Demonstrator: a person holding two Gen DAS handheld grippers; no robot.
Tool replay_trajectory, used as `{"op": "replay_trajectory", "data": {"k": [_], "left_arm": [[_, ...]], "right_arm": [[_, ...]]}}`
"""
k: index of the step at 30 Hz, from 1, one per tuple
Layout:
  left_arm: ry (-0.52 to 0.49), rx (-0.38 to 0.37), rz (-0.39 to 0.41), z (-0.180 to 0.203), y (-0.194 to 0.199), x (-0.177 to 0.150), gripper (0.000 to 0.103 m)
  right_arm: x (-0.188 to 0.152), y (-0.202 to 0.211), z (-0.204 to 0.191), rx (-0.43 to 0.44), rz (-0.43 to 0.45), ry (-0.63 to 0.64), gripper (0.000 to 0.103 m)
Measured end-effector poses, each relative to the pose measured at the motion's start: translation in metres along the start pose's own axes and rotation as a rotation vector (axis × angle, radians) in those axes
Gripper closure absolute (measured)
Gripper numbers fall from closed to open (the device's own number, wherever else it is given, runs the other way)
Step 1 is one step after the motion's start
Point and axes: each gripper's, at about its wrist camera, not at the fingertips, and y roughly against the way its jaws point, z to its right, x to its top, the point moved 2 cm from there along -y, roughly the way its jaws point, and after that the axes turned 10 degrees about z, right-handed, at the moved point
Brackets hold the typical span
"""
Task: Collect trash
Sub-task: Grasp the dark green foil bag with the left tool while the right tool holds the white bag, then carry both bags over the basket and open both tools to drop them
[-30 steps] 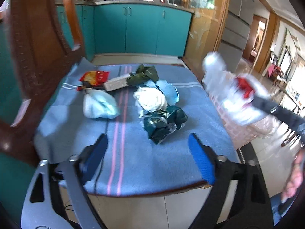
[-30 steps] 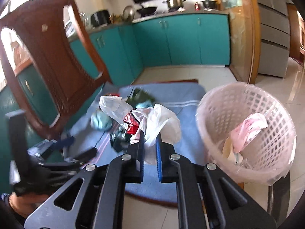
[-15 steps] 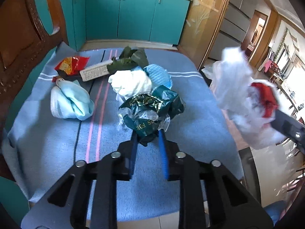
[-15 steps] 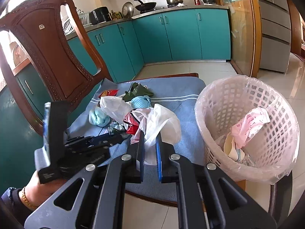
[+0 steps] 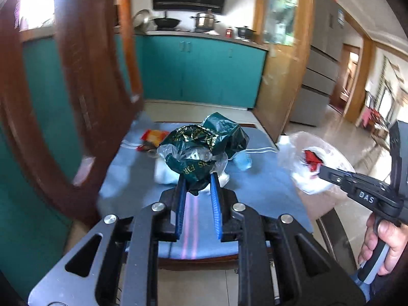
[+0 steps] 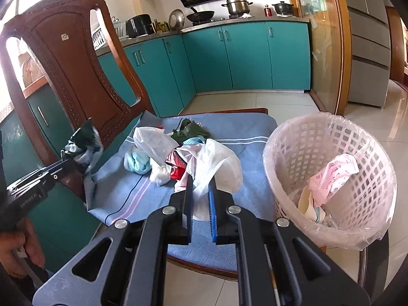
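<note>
Jaws of the left gripper [image 5: 197, 185] pinched a crumpled dark green bag [image 5: 204, 142], the blue pads closed on its lower fold, with the bulk of the bag standing above them and clear of the blue cloth [image 5: 265, 178]. Gold print on the bag read only in part, "FOR" being the one legible fragment. At right, the right gripper [image 5: 321, 170], marked "DAS" on its body, carried a white plastic bag [image 5: 301, 163] with a red scrap inside. More litter lay on the cloth behind: a red-and-yellow snack wrapper [image 5: 153, 136] and pale blue and white wads.

Right wrist view: the right gripper's jaws were pressed on the neck of the white plastic bag, which hung over the cloth, just beside the lined pink basket [image 6: 329, 178]. A pink printed wrapper [image 6: 334, 176] already lay in the basket; its print was too small to read. The left gripper held the green bag up at far left, before the wooden chair back [image 6: 76, 76].

Judged from this, both loads awaited dropping. Each should be carried well over the basket rim before release, the limp film being allowed to fall inside and not drape over the liner edge.
</note>
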Motion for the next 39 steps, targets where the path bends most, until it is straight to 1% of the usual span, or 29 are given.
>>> {"op": "replay_trajectory", "data": {"k": [3,6,13,39], "left_arm": [[0.02,0.014,-0.017,-0.008,-0.002,-0.003,0.084],[0.032,0.007,-0.02,-0.012,-0.002,-0.002,0.084],[0.029,-0.001,-0.034,-0.011,-0.001,-0.003,0.083],[0.015,-0.014,-0.057,-0.008,-0.013,-0.002,0.083]], "right_arm": [[-0.002,-0.003,-0.004,0.006,-0.008,0.01,0.092],[-0.002,-0.003,-0.009,0.01,-0.008,0.017,0.092],[-0.005,-0.007,-0.013,0.01,-0.021,0.03,0.092],[-0.004,-0.006,-0.012,0.008,-0.02,0.029,0.092]]}}
